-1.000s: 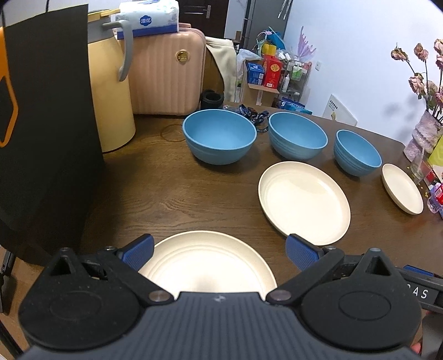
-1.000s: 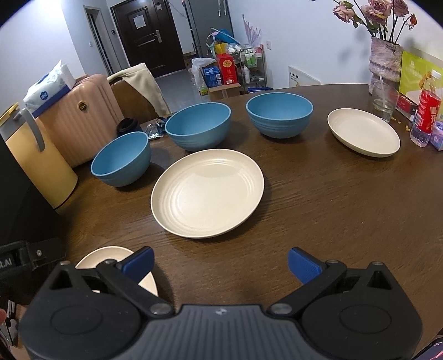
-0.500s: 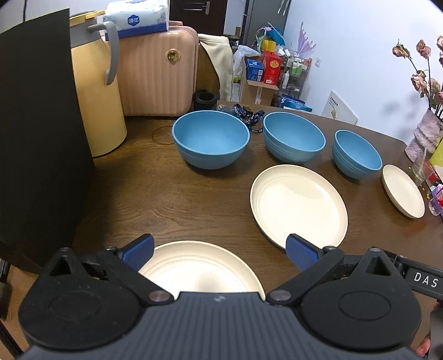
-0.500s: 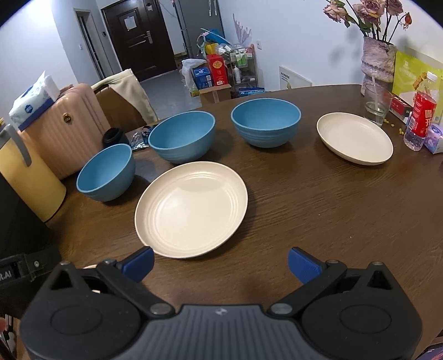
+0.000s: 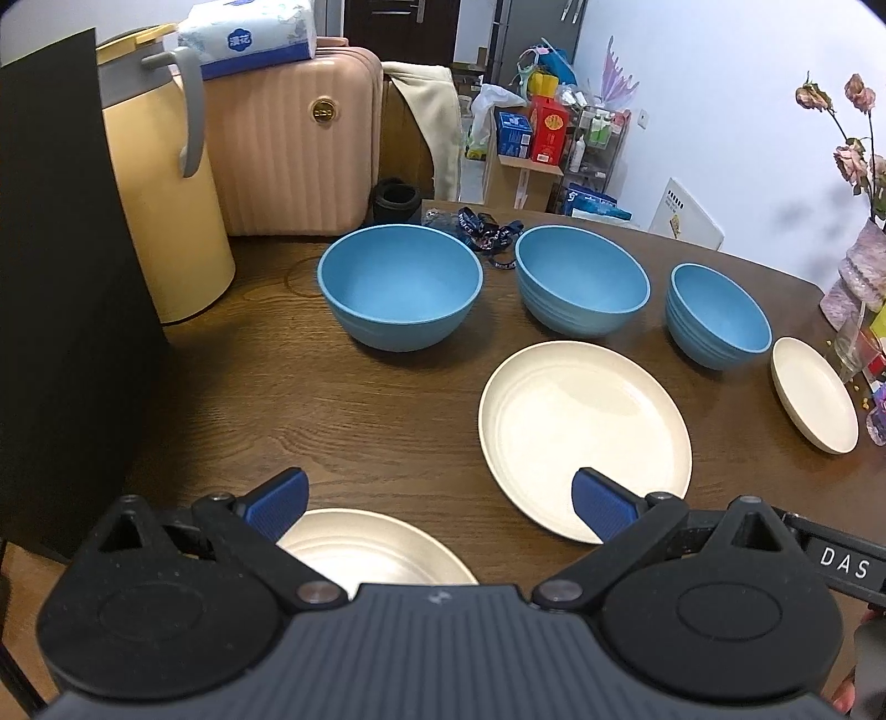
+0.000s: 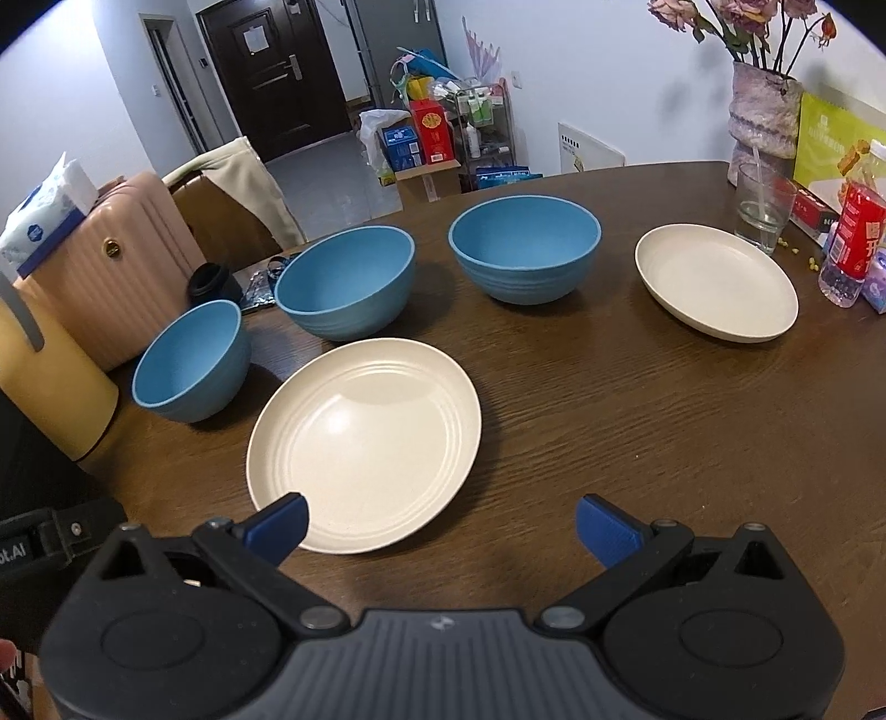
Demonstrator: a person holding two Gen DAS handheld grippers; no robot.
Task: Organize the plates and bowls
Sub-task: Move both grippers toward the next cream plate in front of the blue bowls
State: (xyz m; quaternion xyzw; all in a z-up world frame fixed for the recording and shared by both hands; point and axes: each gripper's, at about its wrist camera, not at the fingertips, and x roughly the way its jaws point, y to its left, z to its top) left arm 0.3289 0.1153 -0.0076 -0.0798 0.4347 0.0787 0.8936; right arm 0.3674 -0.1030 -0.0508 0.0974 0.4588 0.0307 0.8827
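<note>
Plates and bowls lie spread over the dark wooden worktop [image 6: 637,421], none stacked. Largest is the cream plate [image 6: 365,443] in the middle, just ahead of the right gripper [image 6: 440,523], whose fingers [image 6: 277,523] are spread wide and grasp nothing; its left fingertip overlaps that plate's near rim in the view, though contact cannot be told. A second cream plate [image 5: 368,548] sits at the near edge, partly hidden under the left gripper [image 5: 440,501], whose fingers [image 5: 601,504] are likewise spread and empty. A smaller cream plate [image 6: 717,279] rests far right, near a drinking glass [image 6: 764,207], a red-labelled bottle [image 6: 850,246] and a vase of flowers [image 6: 764,113].

Behind the plates three blue bowls stand upright in a row, apart from one another: the left bowl [image 5: 398,285], the middle bowl [image 5: 581,279] and the right bowl [image 5: 720,313], which looks smallest from the left wrist. A yellow jug [image 5: 166,216] stands at the far left of the worktop, with a pink suitcase [image 5: 293,138] beyond it carrying a tissue pack [image 5: 249,36].
</note>
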